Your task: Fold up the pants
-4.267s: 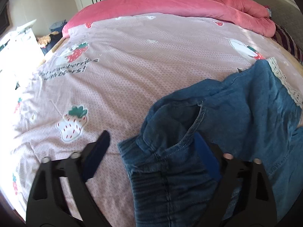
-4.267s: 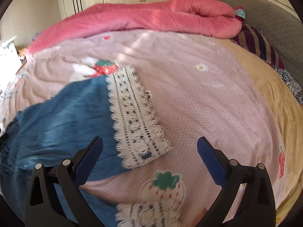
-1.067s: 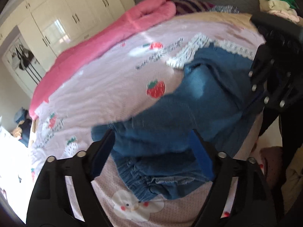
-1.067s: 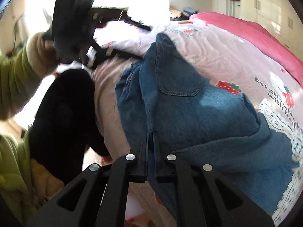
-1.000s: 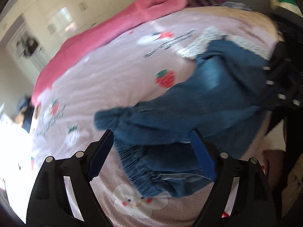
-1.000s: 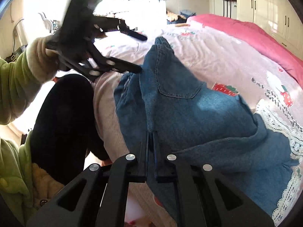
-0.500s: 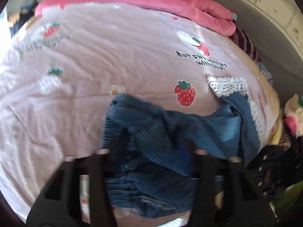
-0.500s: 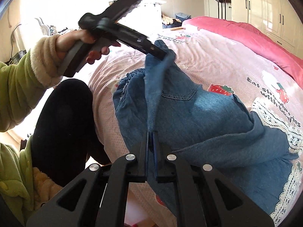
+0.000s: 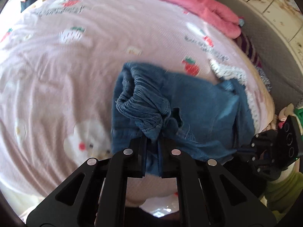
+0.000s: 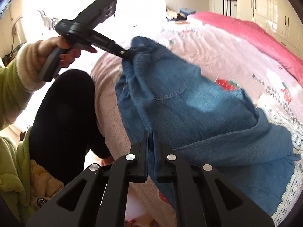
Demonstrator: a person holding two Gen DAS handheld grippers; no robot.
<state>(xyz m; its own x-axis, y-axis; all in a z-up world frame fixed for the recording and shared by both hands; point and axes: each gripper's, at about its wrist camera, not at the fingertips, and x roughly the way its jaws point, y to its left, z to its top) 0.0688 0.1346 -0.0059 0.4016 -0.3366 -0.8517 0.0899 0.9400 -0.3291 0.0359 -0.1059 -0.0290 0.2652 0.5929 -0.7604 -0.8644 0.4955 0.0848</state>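
The blue denim pants [image 9: 198, 106] with white lace hems [image 9: 233, 71] lie bunched at the near edge of the bed. My left gripper [image 9: 152, 141] is shut on the gathered elastic waistband [image 9: 144, 106]. It also shows in the right wrist view [image 10: 130, 54], pinching the waistband corner and lifting it. My right gripper [image 10: 150, 138] is shut on a fold of the pants [image 10: 189, 102] near the back pocket [image 10: 170, 87]. The lace hems [image 10: 284, 121] trail off to the right.
The bed has a pink strawberry-print sheet [image 9: 66, 66] and a rolled pink duvet [image 9: 189, 1] at the far side. A grey headboard [image 9: 265, 37] is at right. The person's black-clad knee [image 10: 62, 117] presses against the bed edge. White wardrobes [image 10: 265, 5] stand behind.
My left gripper, open above the pants a second ago, has closed on the waistband and lifted it. My right gripper has stayed shut on the denim fold.
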